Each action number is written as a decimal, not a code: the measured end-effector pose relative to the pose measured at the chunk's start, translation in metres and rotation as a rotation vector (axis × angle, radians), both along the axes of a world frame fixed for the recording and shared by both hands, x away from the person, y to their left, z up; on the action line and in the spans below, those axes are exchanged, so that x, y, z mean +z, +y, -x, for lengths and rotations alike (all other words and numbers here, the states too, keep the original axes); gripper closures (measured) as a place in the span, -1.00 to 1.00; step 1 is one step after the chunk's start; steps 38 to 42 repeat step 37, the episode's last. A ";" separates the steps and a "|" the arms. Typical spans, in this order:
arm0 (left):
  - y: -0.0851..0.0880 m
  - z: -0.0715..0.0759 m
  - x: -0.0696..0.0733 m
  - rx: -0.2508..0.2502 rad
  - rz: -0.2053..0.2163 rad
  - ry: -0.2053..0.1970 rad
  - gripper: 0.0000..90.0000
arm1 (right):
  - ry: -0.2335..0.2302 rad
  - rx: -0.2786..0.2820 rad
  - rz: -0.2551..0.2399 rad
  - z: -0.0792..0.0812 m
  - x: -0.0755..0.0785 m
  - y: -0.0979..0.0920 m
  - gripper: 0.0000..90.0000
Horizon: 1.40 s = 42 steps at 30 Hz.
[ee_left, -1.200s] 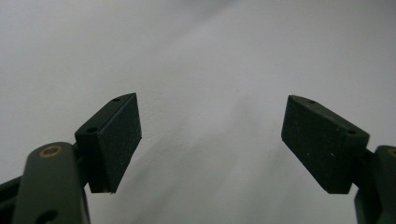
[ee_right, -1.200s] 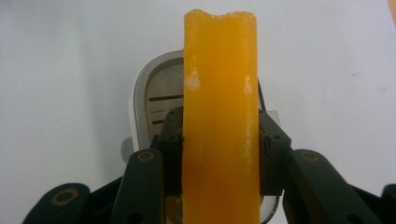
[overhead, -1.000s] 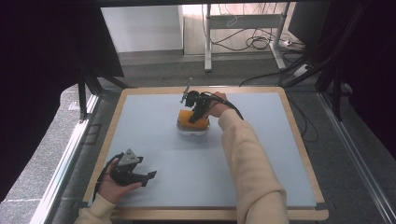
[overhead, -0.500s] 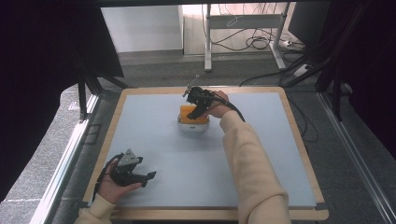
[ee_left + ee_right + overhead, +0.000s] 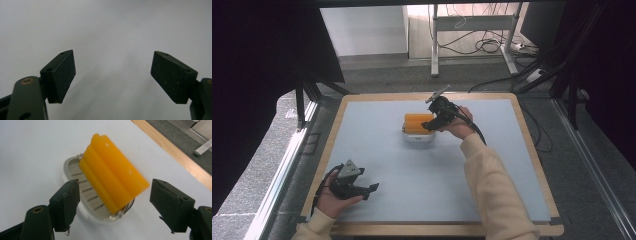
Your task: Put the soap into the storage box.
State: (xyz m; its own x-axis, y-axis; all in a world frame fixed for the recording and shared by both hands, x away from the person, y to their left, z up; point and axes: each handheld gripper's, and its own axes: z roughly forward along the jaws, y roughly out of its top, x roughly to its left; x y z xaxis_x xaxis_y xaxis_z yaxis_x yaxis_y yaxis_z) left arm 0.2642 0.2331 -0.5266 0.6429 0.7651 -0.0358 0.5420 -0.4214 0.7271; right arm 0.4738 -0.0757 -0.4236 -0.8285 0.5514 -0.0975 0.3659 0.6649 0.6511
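Light falls evenly on my table [image 5: 377, 150], bright and pale, while the surroundings at both sides of the high view sink into near-black. Beyond the far edge the floor glares white. In my left gripper view the surface is a flat grey wash with soft shadows under my pads [image 5: 65, 75]. In my right gripper view the orange block [image 5: 113, 185] is blurred at its right end.

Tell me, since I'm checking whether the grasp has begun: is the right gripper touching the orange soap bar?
Apart. In the right gripper view, the right gripper stands open, and white tabletop shows between each pad and the orange soap bar resting on the soap dish.
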 end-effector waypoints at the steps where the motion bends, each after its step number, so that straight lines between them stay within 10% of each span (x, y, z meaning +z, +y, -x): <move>1: 0.000 0.000 0.000 0.004 0.003 -0.002 -0.56 | 0.002 -0.006 -0.012 0.005 0.000 -0.005 -0.47; 9: -0.002 0.000 0.000 0.005 -0.005 -0.002 -0.56 | -0.056 -0.058 -0.091 0.058 -0.006 -0.052 -0.46; 23: -0.004 0.001 0.000 0.001 -0.017 -0.005 -0.56 | -0.018 -0.138 -0.117 0.137 -0.042 -0.116 -0.47; 31: -0.005 0.002 0.000 0.005 -0.011 -0.008 -0.56 | 0.032 -0.184 -0.102 0.149 -0.067 -0.131 -0.52; 42: -0.005 0.001 0.000 0.006 -0.010 -0.008 -0.56 | -0.022 -0.197 -0.134 0.151 -0.063 -0.133 -0.53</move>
